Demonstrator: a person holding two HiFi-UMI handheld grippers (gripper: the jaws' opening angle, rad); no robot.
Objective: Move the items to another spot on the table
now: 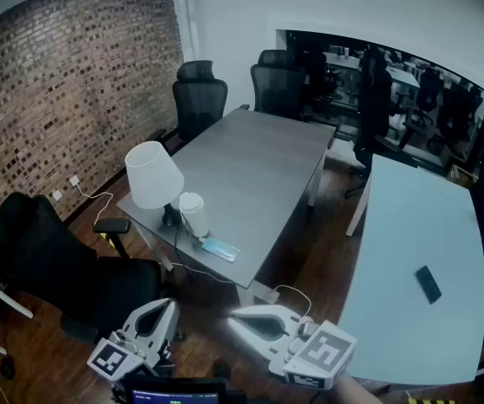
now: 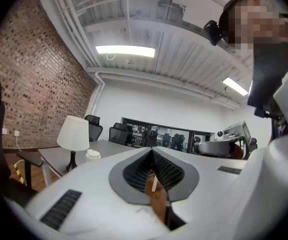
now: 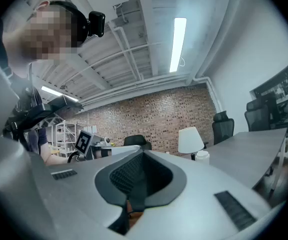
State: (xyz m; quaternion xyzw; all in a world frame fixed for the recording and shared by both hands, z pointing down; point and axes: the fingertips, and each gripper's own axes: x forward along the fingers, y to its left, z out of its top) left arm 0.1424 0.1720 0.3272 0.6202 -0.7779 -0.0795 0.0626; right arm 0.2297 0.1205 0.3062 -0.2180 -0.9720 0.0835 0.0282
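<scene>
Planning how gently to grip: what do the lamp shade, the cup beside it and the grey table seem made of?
Lamp shade: probably fabric or paper, matte white, no glare.
Cup: likely paper with a plastic lid, dull white, disposable shape.
Grey table: perhaps laminate, smooth matte top with an even tone.

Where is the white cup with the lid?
In the head view, the white cup stands near the left front corner of the grey table, right beside the lamp.
</scene>
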